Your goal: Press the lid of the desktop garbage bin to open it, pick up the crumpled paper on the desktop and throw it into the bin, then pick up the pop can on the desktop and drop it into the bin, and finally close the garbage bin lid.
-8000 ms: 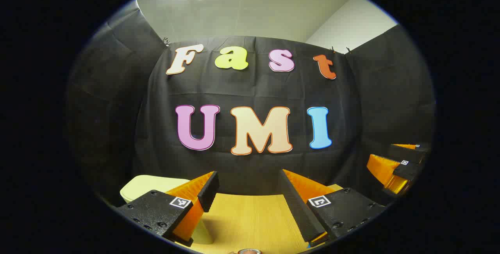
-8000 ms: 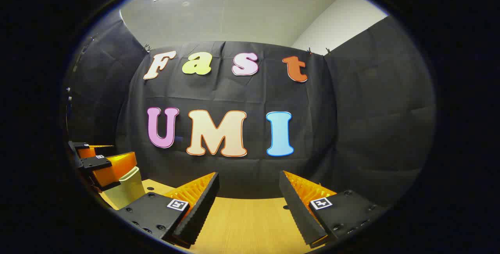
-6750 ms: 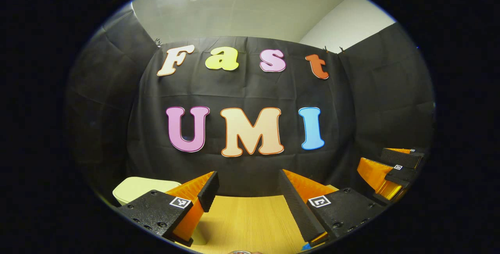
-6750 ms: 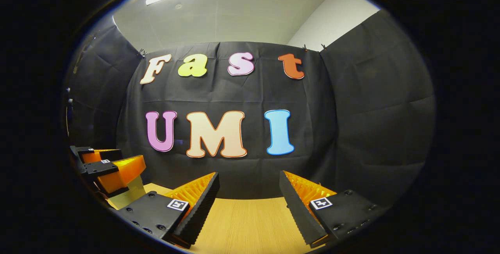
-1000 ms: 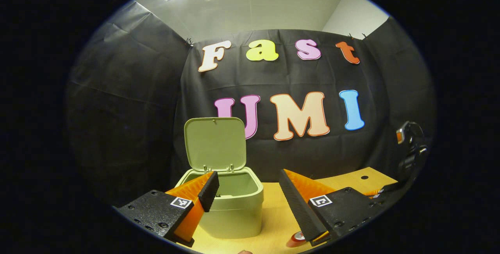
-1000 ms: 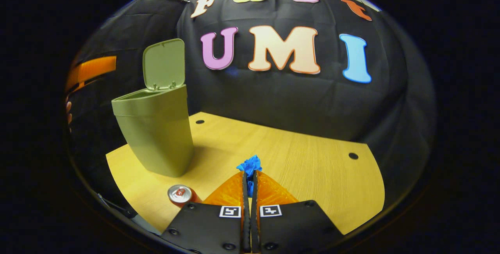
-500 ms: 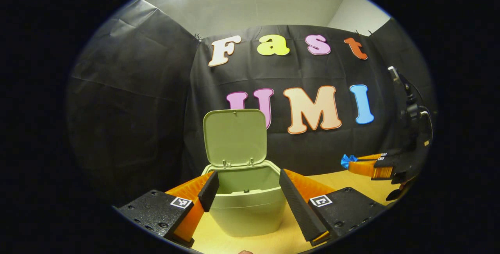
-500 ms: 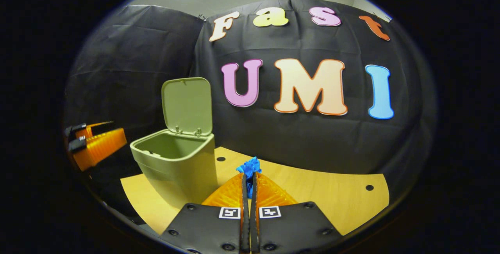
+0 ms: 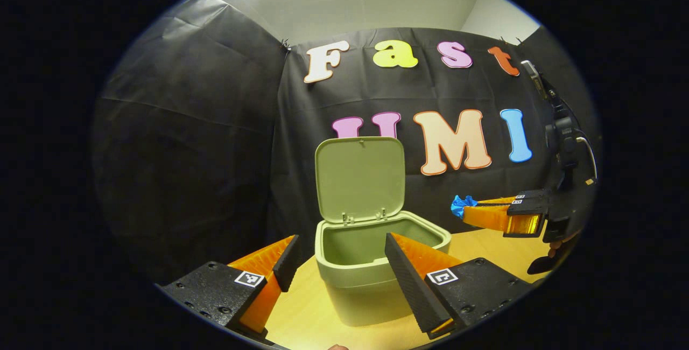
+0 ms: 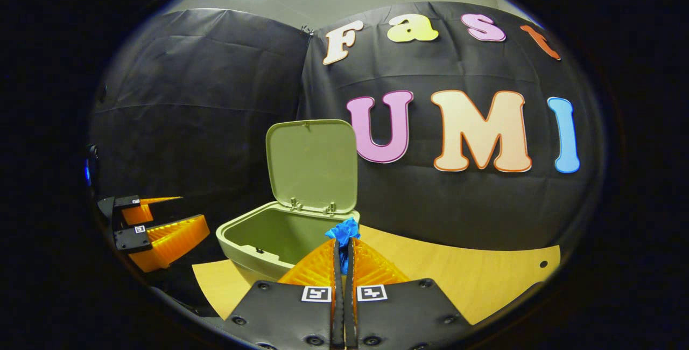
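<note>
Jaws of the right gripper (image 10: pixel 343 245) pinch crinkled blue crumpled paper (image 10: pixel 344 230) at lower centre of the right gripper view, just over the smooth green bin (image 10: pixel 253 242), its rounded lid (image 10: pixel 313 161) upright. Left gripper (image 9: pixel 339 258) jaws stand spread above the wood-grain worktop (image 9: pixel 301 312).

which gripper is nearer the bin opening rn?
Right. The right gripper, shut on the blue paper, is near the bin rim; the left gripper hangs open, apart beside it.
</note>
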Demonstrator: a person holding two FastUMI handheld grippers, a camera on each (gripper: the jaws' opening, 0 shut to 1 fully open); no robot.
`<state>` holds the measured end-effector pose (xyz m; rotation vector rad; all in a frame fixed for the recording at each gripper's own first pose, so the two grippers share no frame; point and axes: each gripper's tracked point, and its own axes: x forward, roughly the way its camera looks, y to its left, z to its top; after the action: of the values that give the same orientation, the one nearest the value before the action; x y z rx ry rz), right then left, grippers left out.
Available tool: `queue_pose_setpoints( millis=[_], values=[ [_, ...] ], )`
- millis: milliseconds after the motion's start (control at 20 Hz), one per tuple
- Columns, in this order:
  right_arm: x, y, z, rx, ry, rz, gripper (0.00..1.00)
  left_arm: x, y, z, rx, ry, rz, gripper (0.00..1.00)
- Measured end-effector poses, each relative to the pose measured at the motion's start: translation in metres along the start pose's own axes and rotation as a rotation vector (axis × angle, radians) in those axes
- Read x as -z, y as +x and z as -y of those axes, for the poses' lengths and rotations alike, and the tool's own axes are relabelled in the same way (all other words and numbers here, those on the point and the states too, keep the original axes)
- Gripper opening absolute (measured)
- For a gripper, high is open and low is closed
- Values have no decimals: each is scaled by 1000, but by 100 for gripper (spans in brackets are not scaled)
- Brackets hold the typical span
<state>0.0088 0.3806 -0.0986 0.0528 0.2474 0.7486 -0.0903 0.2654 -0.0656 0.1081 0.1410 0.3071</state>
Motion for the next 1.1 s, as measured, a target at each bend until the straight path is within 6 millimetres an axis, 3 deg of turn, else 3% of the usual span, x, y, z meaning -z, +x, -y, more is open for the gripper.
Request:
queue_pose_setpoints(
  millis=[200, 300, 400, 700, 1100],
  values=[
    [5, 21, -25, -48, 9, -9, 3, 11, 7, -18, -11, 8, -14, 94],
    [15, 32, -32, -70, 33, -31, 51, 13, 9, -18, -8, -5, -17, 94],
    [11, 33, -20, -30, 33, -17, 100, 14, 13, -12, 4, -15, -18, 94],
    [-28, -17, 45, 107, -30, 101, 95, 5, 14, 35, 74, -21, 16, 94],
    [-32, -104, 142, 248, -37, 104, 96, -8, 3, 131, 186, -23, 31, 93]
  ],
)
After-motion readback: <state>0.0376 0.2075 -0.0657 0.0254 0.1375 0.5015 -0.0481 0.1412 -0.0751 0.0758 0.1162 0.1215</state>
